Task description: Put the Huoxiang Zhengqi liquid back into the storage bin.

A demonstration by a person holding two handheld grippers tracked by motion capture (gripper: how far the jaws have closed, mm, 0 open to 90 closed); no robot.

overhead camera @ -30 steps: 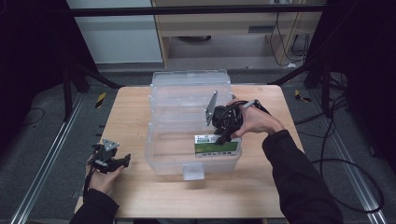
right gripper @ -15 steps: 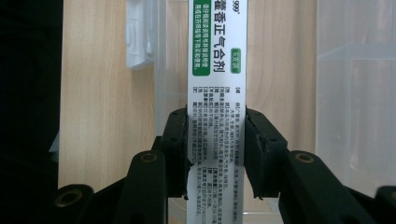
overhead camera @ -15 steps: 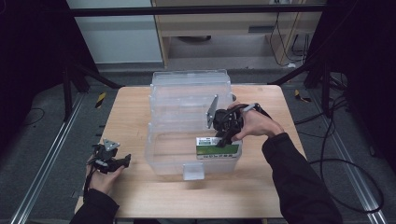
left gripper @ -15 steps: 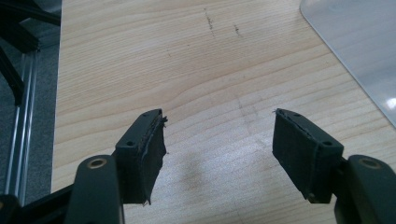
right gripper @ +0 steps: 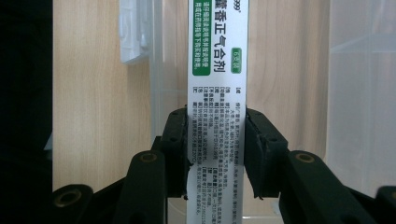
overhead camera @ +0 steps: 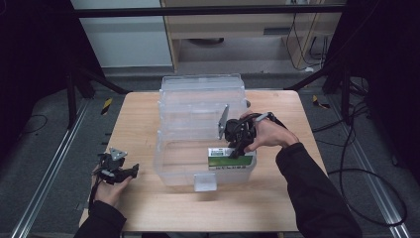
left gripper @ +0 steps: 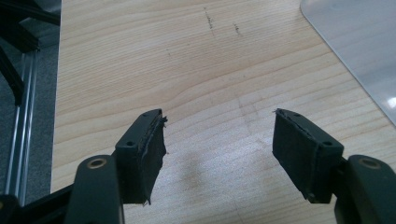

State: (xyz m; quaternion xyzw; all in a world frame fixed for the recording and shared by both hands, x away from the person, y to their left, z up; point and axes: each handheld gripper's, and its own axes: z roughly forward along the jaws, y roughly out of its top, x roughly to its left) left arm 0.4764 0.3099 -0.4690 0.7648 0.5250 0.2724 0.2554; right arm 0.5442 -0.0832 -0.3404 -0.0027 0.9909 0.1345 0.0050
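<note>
My right claw (overhead camera: 236,148) is closed on the box (right gripper: 215,93), pads pressing its two long faces. The box is in the bin (overhead camera: 171,171), at its near right corner, just above the bottom I think. Its long axis goes along the bin's near wall, so the next move is approx. straight down. Left claw (left gripper: 219,140) is open and empty, over the table (left gripper: 140,70) near the left edge, well apart.
</note>
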